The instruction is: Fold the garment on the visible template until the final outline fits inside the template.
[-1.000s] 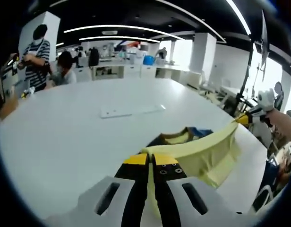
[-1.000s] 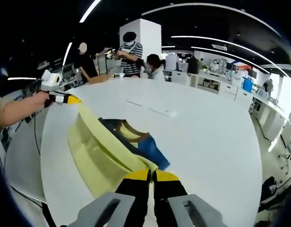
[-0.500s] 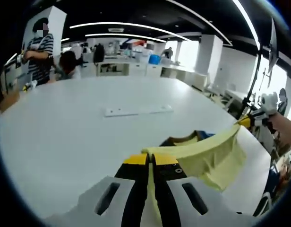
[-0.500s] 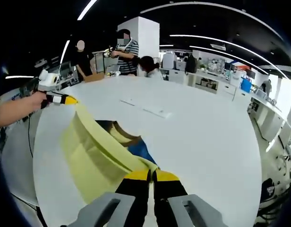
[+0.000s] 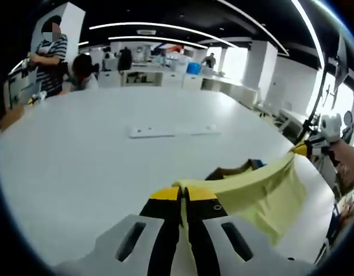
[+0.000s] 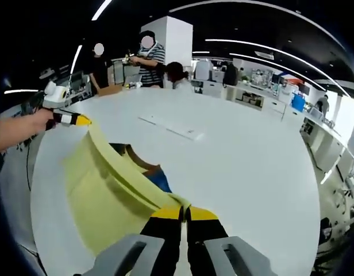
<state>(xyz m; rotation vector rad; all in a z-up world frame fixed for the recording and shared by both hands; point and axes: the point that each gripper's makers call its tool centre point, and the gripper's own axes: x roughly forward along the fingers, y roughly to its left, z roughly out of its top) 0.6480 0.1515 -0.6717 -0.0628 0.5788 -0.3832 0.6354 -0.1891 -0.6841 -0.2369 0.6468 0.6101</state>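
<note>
A pale yellow garment with dark and blue parts near its collar hangs stretched above the white table. My left gripper is shut on one corner of its edge. My right gripper is shut on the other corner, and the yellow cloth runs from it up to the left. In the left gripper view the right gripper shows at the right edge, held by a gloved hand. In the right gripper view the left gripper shows at the left, pinching the cloth.
A flat white template sheet lies on the table beyond the garment, also in the right gripper view as the template sheet. Several people stand and sit at the table's far side. Desks and shelves line the room behind.
The garment has been lifted and pulled tauter between the two grippers, covering more of the dark and blue collar part. Both views have drifted slightly; both grippers stay shut on the cloth.
</note>
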